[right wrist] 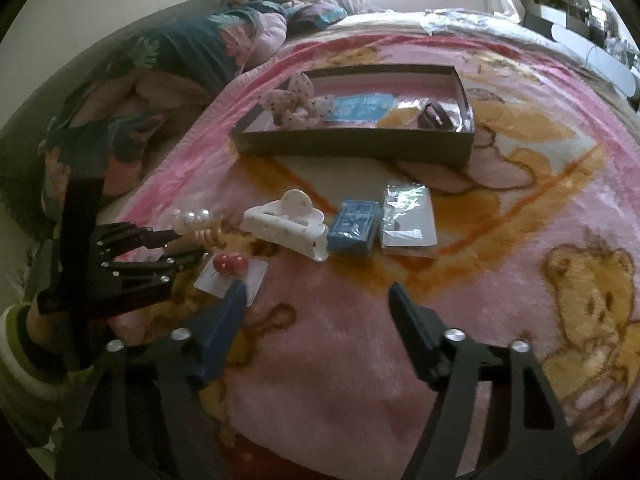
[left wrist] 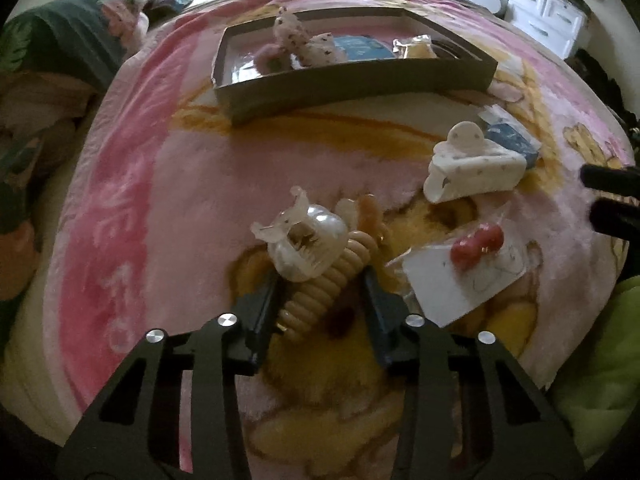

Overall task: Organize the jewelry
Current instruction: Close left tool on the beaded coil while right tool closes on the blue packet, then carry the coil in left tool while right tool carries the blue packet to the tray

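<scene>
On the bed, the pink blanket (right wrist: 340,360) serves as the work surface, and an open cardboard box (right wrist: 352,146) lies at its far side, probably as the place where the sorted pieces must go; it already holds some spotted fabric pieces, a blue card and a dark item. The left hand-held gripper (left wrist: 322,280) is lowered over a beige spiral hair tie (left wrist: 320,292), and its jaws stand on both sides of the coil, only partly apart. I cannot tell if the pads already press the coil, so I judge this as the moment of closing for a pick. A clear claw clip with a pearl (left wrist: 306,242) lies on the far end of the same coil, touching it, so it may be dragged along when the coil is lifted. The spiral tie looks soft and springy, with thick rings in a pale wood colour. The right hand-held gripper (right wrist: 316,300) hangs over bare blanket with its jaws apart and nothing between them; its left finger is just beside a white card with red bead earrings (right wrist: 229,264), which is perhaps its next target. A white dotted claw clip (right wrist: 292,226), a small blue box (right wrist: 352,226) and a clear packet (right wrist: 408,220) wait in a row nearer the box.
</scene>
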Action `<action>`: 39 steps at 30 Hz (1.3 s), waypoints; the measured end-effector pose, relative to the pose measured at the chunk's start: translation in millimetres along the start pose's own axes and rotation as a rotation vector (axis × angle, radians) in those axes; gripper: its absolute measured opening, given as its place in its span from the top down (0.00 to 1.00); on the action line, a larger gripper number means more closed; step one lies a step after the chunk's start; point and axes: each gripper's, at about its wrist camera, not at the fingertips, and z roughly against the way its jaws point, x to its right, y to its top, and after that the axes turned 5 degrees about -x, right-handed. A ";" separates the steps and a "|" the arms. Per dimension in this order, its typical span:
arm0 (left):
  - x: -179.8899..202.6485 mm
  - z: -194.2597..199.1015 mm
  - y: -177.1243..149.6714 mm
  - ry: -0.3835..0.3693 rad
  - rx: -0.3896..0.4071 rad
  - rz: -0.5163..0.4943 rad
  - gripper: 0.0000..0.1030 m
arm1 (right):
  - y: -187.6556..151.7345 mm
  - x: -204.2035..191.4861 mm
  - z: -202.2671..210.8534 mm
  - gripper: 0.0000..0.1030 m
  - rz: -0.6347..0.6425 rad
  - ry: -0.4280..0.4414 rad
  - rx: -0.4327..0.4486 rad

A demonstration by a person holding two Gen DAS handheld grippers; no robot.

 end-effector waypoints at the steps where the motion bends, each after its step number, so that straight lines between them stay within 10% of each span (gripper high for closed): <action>1: -1.4 -0.9 2.3 -0.006 0.000 0.003 0.70 | 2.6 0.5 -4.6 0.49 -0.004 0.012 -0.010; 10: -15.1 2.0 19.1 -0.042 0.022 0.045 0.90 | 19.6 16.2 -32.2 0.66 -0.069 -0.013 -0.036; 39: -42.6 42.4 21.1 -0.110 0.075 0.145 0.90 | 70.0 37.0 -72.2 0.70 -0.016 -0.074 -0.022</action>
